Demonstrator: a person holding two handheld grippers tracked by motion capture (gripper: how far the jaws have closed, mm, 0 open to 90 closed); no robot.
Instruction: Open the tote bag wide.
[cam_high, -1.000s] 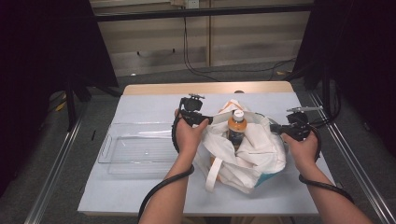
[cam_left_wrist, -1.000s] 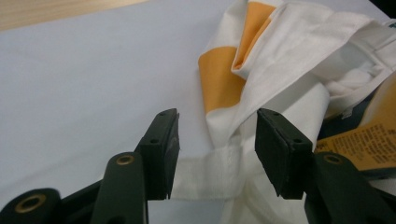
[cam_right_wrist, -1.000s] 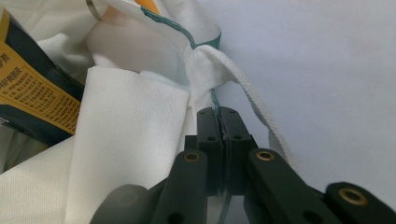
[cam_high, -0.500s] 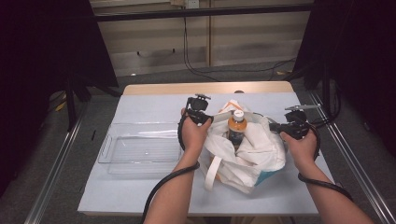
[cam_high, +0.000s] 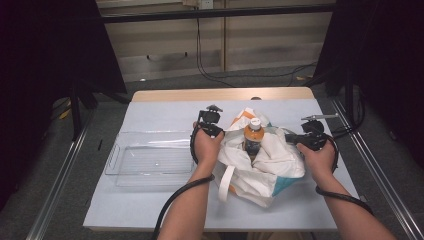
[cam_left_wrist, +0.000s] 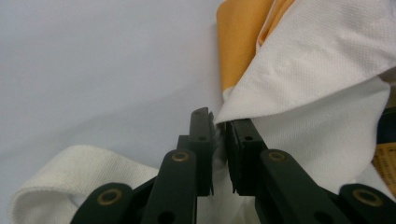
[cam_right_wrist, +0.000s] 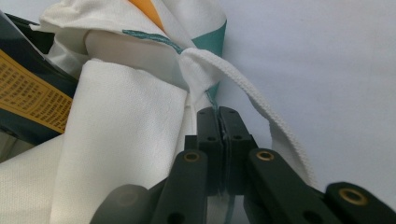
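Nearest the person, the two forearms come in over the pale table cover (cam_high: 150, 210), each hand carrying a gripper at one side of a white cloth bag (cam_high: 260, 170). The left gripper (cam_high: 227, 131) sits at the bag's left rim; its jaws have just been closing, and in the left gripper view (cam_left_wrist: 219, 123) they stand almost together with a fold of the bag's white cloth (cam_left_wrist: 317, 56) caught between the tips, a thin slit left lower down. A white woven handle (cam_left_wrist: 70, 172) lies just beside those fingers on the side away from the bag, and an orange panel (cam_left_wrist: 240, 42) rises beyond them. The right gripper (cam_high: 290, 138) is at the bag's right rim; in its own view (cam_right_wrist: 218, 112) the jaws are pressed tight together, pinching the rim where a teal edge (cam_right_wrist: 210, 42) meets the corded handle (cam_right_wrist: 261, 107). Between the two grippers, inside the open bag, a bottle (cam_high: 253, 136) with a white cap stands upright. Beyond the left fingers, away from the bag, a clear plastic tray (cam_high: 150, 162) lies on the cover.
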